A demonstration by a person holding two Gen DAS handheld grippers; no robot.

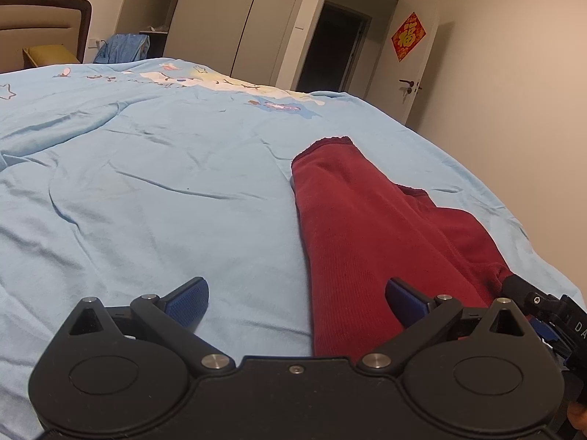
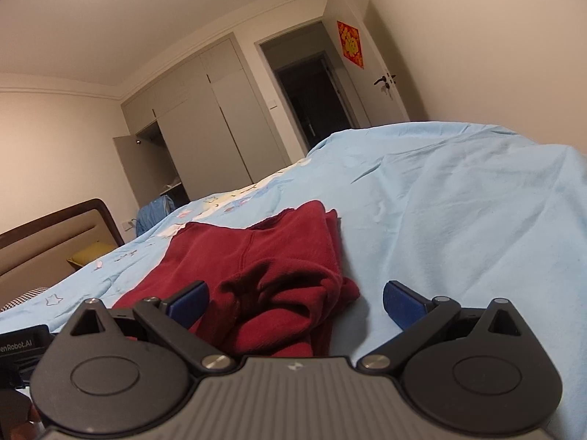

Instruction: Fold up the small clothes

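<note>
A small dark red garment (image 1: pixel 352 220) lies on the light blue bedspread (image 1: pixel 146 183), one long part stretching away from me. My left gripper (image 1: pixel 297 302) is open at its near end, the right finger over the red cloth and the left finger over bare bedspread. In the right wrist view the same garment (image 2: pixel 264 260) is bunched into folds at its near edge. My right gripper (image 2: pixel 296 302) is open around that bunched edge, nothing pinched. The other gripper's black body (image 1: pixel 543 304) shows at the far right of the left wrist view.
The bedspread (image 2: pixel 458 220) falls away at its right edge. A brown headboard (image 1: pixel 47 18) and a yellow pillow (image 1: pixel 47 53) lie at the far left. Blue fabric (image 1: pixel 123 47) is heaped by grey wardrobes (image 2: pixel 205 128). Beyond is a dark open doorway (image 1: pixel 330 47).
</note>
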